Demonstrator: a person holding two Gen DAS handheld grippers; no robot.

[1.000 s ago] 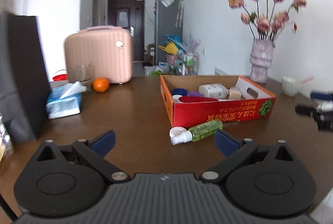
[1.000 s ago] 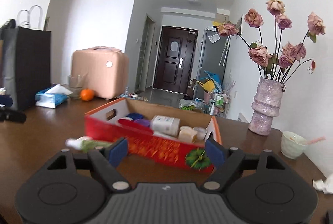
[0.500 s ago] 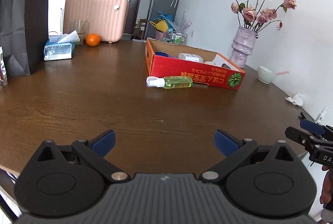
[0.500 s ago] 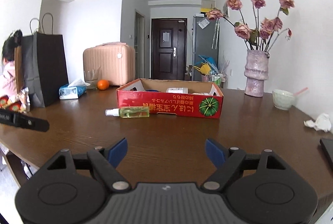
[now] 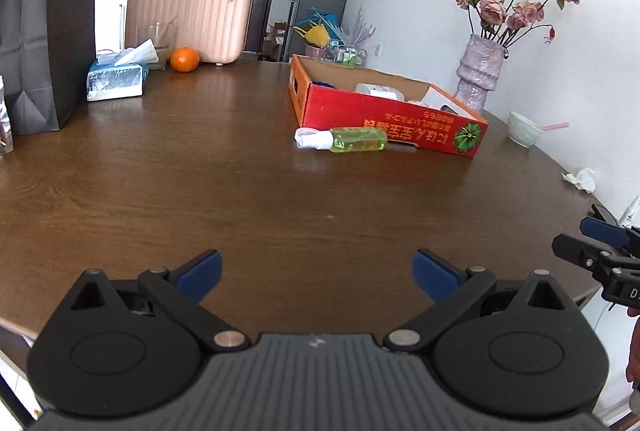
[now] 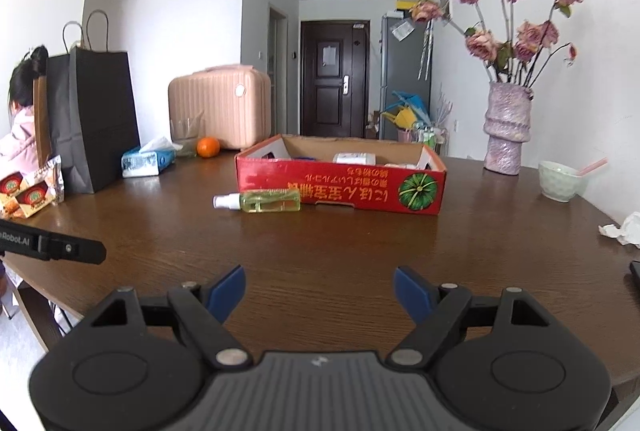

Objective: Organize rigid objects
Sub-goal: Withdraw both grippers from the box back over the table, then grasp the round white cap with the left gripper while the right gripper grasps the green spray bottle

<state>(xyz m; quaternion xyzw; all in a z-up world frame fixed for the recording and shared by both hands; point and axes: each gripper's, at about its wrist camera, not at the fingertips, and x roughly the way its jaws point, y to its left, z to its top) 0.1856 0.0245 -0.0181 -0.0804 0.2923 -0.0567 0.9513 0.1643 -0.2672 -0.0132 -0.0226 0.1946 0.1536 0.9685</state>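
A green spray bottle (image 5: 347, 140) (image 6: 266, 201) with a white cap lies on its side on the brown table (image 5: 200, 183), against the front wall of a red cardboard box (image 5: 384, 119) (image 6: 340, 183). The box holds several bottles and jars. My left gripper (image 5: 316, 271) hovers open over the table's near edge, far from the bottle, with nothing between its fingers. My right gripper (image 6: 320, 289) is also open and empty, back from the bottle. Each gripper shows at the edge of the other's view.
A black paper bag (image 5: 36, 31), tissue pack (image 5: 116, 79), orange (image 5: 185, 59) and pink case (image 5: 192, 19) stand at the back left. A vase of flowers (image 5: 480, 75), a bowl (image 5: 524, 135) and crumpled paper (image 5: 580, 179) sit at the right. A person sits behind the bag (image 6: 20, 127).
Both grippers have pulled back from the box toward the table's near edge and sunk a little. The bottle and box look smaller and farther away. Jaws stayed open.
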